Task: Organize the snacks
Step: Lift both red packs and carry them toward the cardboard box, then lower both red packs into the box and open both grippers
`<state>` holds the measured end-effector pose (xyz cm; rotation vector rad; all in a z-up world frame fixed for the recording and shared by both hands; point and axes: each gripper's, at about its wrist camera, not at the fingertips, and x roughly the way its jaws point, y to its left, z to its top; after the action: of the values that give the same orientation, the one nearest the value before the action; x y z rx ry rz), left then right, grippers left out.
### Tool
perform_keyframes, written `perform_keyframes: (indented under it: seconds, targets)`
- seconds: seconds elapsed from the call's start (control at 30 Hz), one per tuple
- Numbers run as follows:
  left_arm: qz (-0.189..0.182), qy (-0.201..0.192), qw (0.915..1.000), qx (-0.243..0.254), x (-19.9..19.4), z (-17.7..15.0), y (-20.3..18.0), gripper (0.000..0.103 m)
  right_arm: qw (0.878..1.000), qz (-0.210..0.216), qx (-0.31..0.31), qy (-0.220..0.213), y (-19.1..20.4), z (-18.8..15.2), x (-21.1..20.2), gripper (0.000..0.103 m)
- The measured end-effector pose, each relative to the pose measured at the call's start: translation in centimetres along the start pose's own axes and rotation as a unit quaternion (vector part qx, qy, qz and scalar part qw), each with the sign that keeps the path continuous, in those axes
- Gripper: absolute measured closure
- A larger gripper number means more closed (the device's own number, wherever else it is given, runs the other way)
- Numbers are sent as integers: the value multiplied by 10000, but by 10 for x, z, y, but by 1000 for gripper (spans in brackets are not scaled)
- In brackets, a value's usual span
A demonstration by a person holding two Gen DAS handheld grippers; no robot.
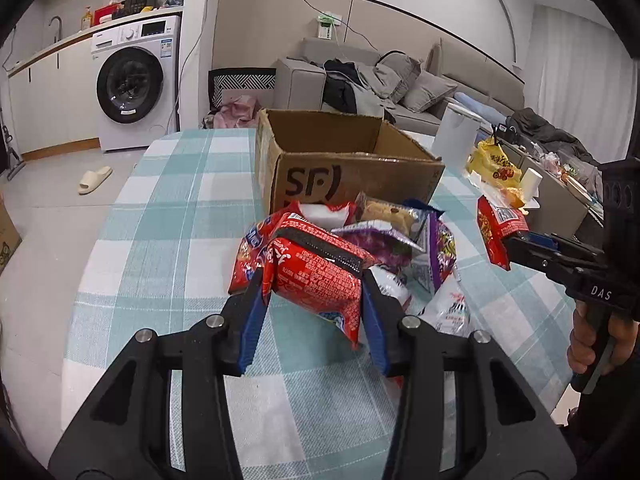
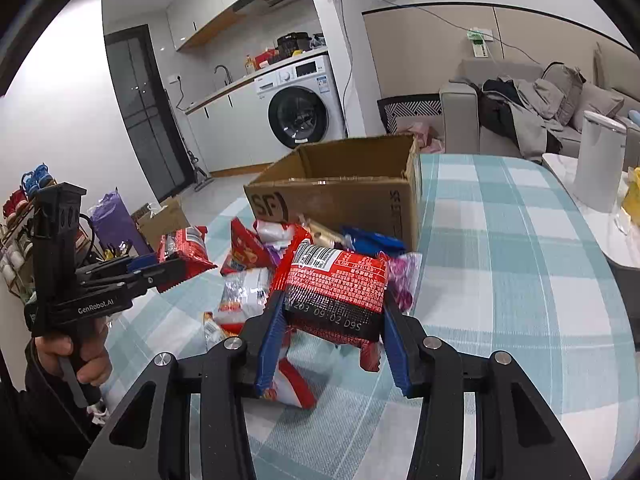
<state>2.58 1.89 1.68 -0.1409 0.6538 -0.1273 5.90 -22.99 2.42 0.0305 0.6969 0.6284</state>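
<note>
Both grippers clamped on red snack packets, lifted clear of the pile (image 1: 384, 240) – presumably for the cardboard box (image 1: 348, 160) just behind. Left gripper (image 1: 316, 280) pinches its packet (image 1: 320, 276) across the middle; right gripper (image 2: 334, 308) likewise w/ its packet (image 2: 340, 284) – box open-topped.

Both grippers are matte black linkage frames with round silver screw heads at the pivots and ribbed blue pads lining the fingers. The left gripper (image 2: 170, 266) reads "GenRobot.AI" in white; the right gripper (image 1: 510, 246) reads "DAS". Dark sleeves cover the wrists.
</note>
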Motion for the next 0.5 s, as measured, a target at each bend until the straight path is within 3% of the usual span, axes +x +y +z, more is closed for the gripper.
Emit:
perform_keyframes:
  seconds: [0.5]
  targets:
    - [-57,-278,9996,75,12,41,-17,62,9997,66,100,-213,0,40,6,57]
